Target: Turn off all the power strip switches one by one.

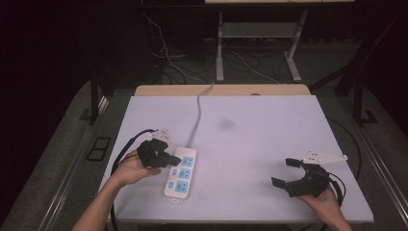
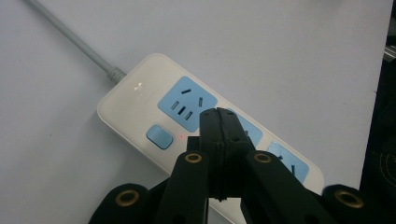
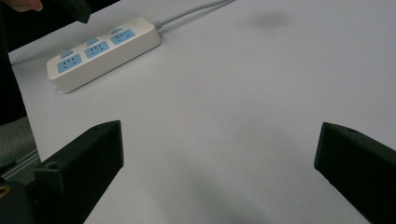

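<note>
Power strip [image 1: 181, 173]: white, blue sockets, lower left of the high view. Left gripper [image 1: 169, 159]: jaws together, tips over the strip's blue switch [image 2: 159, 136]. Right gripper [image 1: 285, 172]: jaws wide apart, lower right.

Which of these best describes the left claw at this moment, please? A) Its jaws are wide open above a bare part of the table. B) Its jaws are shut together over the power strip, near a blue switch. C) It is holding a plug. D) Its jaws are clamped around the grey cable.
B: in the left gripper view, the left claw has its jaws pressed together with nothing between them, poised over the power strip beside the blue switch.
</note>
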Demonstrator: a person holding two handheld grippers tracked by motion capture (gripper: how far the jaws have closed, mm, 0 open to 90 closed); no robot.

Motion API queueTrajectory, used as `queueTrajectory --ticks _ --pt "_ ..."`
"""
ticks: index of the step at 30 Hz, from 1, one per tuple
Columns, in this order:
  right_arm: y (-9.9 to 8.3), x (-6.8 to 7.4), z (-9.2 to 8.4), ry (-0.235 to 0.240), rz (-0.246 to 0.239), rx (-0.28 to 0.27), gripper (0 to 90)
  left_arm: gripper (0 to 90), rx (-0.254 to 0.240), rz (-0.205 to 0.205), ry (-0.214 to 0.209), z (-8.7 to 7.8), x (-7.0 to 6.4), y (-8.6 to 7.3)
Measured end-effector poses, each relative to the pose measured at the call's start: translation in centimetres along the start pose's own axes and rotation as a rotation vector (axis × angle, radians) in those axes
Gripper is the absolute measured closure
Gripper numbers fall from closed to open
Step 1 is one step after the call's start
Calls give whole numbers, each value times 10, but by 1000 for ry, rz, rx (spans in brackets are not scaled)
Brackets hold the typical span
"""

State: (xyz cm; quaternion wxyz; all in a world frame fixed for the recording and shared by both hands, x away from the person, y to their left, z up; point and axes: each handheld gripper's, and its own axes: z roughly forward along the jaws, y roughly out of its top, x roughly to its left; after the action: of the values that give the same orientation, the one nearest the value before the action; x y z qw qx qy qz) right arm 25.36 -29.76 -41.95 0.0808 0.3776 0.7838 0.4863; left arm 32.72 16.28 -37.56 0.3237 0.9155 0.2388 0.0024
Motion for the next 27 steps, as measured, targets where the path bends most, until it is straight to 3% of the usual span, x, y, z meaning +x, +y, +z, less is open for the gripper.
queueTrajectory --ticks 13,27 --pt "0 0 0 2 1 3 12 891 -7 14 20 -8 8 13" --pt "0 0 1 5 -1 10 12 891 -11 -21 25 -1 28 13"
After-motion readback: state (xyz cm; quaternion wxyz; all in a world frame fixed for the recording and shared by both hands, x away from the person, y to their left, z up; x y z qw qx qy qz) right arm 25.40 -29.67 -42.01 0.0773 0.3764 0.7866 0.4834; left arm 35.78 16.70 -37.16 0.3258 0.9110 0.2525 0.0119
